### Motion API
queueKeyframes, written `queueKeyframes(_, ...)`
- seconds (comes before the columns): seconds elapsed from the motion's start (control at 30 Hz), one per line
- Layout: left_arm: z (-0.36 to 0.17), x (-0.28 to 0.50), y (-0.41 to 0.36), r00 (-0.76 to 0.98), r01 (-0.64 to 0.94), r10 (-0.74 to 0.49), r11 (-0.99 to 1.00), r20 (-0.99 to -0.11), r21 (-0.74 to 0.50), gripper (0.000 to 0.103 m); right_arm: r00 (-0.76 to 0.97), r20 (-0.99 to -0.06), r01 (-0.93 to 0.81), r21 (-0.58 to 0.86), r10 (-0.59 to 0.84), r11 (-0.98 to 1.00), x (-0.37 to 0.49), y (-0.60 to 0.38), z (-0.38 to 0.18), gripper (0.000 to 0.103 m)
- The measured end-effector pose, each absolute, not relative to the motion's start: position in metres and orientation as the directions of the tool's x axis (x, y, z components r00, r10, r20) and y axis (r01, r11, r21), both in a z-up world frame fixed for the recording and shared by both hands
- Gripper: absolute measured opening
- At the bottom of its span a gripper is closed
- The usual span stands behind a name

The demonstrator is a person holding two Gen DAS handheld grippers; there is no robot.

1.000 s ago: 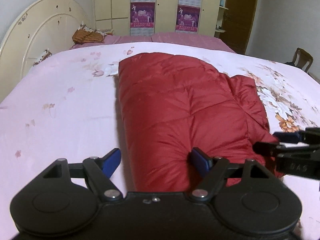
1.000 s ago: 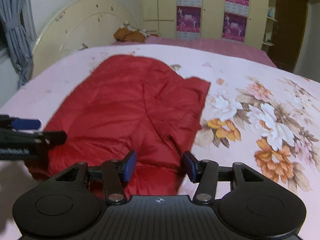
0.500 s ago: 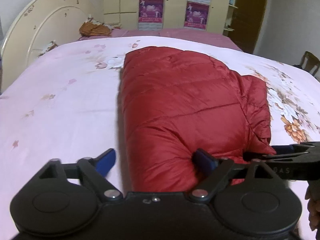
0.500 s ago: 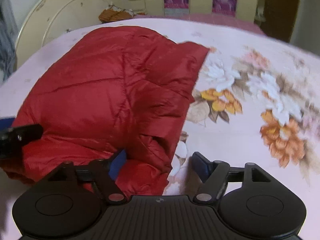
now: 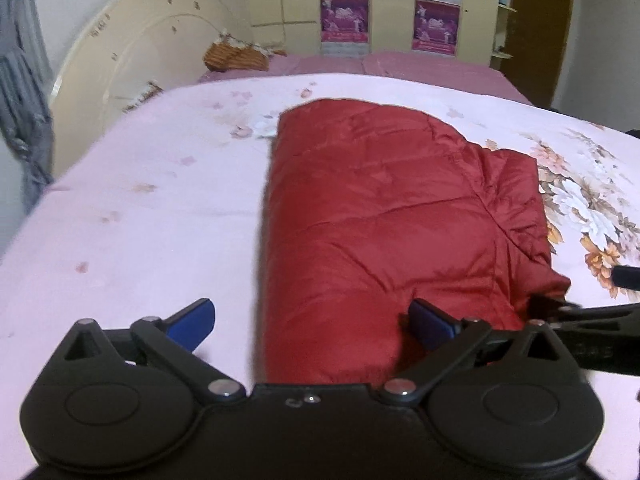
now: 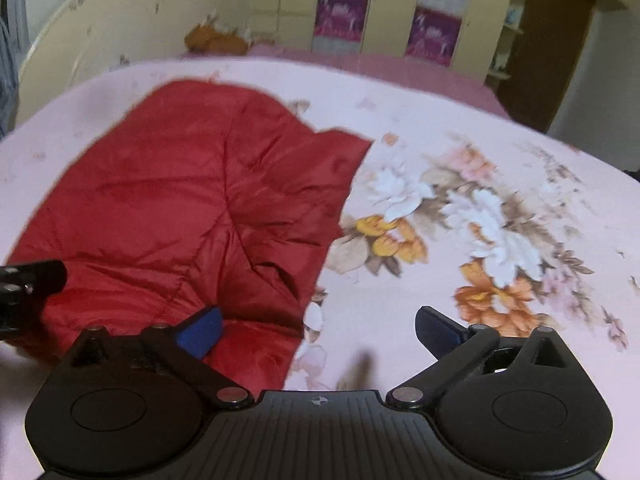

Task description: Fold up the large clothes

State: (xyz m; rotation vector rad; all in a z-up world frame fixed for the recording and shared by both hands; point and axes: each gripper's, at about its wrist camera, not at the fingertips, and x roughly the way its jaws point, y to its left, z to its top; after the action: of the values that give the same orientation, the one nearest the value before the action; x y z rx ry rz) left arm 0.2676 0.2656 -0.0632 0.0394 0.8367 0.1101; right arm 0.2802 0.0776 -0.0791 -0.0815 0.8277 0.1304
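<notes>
A red quilted down coat (image 5: 384, 216) lies folded in a long block on the pink floral bedspread (image 5: 132, 208). My left gripper (image 5: 312, 322) hangs over the coat's near left corner with its jaws opening wide; the cloth lies between the blue pads but neither presses it. In the right wrist view the same coat (image 6: 192, 208) fills the left half. My right gripper (image 6: 318, 334) straddles the coat's near right edge, jaws opening wide, with only a fold of red cloth by its left pad (image 6: 200, 334). Each gripper's black tip shows at the edge of the other's view.
A cream curved headboard (image 5: 148, 60) stands at the far left, with a brown woven cushion (image 5: 236, 56) behind the bed. A wardrobe with purple posters (image 5: 344, 16) and a dark door (image 5: 540, 28) line the back wall. Grey curtain (image 5: 24, 112) hangs at left.
Both grippers' jaws have spread from partly closed to wide, letting go of the coat's near edge. The coat has settled flat and both cameras pulled back slightly.
</notes>
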Motion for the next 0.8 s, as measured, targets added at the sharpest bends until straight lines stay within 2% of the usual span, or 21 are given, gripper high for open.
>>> queueKeyframes(0.27,-0.005,0.168,0.228,0.753,-0.067,0.076,0.997,-0.654,0.039,0.103,0.723,-0.654,-0.2,0.108,0.221,0.974,0.186,0.034,-0.026,0.101)
queueKeyframes(0.47,0.035,0.089,0.192,0.799,-0.119,0.154,0.988,-0.581,0.099,0.103,0.769,-0.578,-0.228,0.147,0.271,0.962,0.103,0.003,0.019,0.102)
queueKeyframes(0.8,0.058,0.019,0.189,0.801,-0.181,0.178,0.982,-0.571,0.053,0.103,0.839,-0.481,-0.196,0.171,0.255,0.966,0.015,-0.017,0.065,0.102)
